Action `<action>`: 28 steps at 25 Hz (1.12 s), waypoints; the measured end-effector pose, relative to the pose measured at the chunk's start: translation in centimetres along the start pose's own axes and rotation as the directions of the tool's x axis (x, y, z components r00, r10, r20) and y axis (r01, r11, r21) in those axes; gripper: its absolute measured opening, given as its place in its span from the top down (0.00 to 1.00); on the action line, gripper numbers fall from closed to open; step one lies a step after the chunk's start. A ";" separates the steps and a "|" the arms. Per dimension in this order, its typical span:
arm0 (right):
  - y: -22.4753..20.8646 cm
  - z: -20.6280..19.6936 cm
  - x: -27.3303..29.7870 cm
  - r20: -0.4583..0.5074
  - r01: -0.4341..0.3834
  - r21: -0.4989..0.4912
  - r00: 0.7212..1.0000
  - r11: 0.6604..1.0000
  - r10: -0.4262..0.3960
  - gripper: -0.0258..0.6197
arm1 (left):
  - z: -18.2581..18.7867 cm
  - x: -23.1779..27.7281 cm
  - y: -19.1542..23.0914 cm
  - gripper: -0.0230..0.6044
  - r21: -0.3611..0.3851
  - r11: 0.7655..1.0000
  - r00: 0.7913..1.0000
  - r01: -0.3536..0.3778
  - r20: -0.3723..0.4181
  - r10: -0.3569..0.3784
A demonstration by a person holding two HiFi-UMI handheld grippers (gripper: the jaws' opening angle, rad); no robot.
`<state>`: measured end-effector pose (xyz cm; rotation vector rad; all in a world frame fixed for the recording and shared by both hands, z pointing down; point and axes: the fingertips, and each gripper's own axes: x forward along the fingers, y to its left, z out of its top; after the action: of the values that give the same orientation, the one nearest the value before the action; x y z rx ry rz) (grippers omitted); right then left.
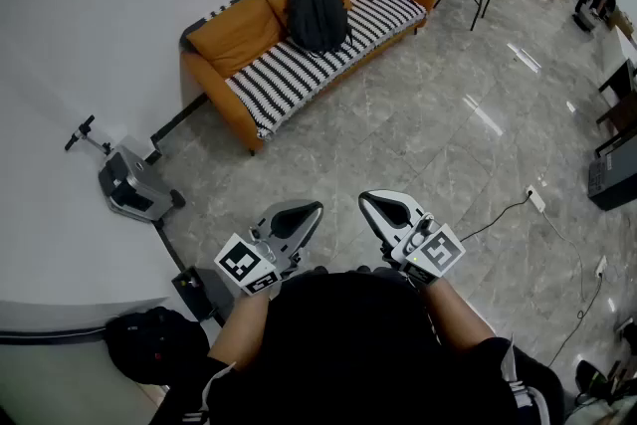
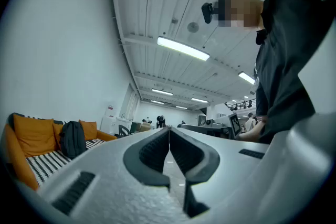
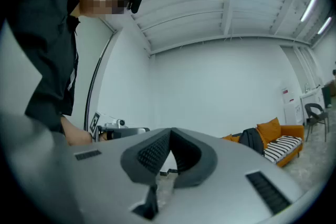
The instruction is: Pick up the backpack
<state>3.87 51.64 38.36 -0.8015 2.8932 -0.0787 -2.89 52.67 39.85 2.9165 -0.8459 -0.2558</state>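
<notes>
Orange sofa (image 1: 234, 33), backpack (image 1: 317, 15) upright

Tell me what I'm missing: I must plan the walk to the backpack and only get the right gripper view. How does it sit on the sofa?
Observer: The backpack stands upright around the middle of the sofa, on the striped seat, leaning against the orange back cushions.
Operator: Anything on the floor to my right?
Observer: A white power strip lies on the floor, off to the right of the right gripper.
Operator: And the left gripper?
Observer: The left gripper is shut, with nothing between its jaws.
</notes>
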 end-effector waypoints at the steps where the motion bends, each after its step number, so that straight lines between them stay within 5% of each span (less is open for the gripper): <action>1: 0.2 -0.2 0.3 -0.003 0.003 0.005 1.000 1.000 -0.003 0.92 | 0.1 -0.1 0.1 0.93 0.000 1.000 1.000 0.005 0.003 -0.005; 28: 0.6 -0.8 1.1 0.011 0.082 0.060 0.996 0.995 -0.083 0.92 | 0.3 -2.3 1.5 0.93 -0.043 0.998 0.999 0.051 0.022 -0.050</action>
<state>2.50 51.59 38.98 -0.9071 2.8297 -0.1669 -5.67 52.63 40.06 2.9021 -0.7610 -0.3058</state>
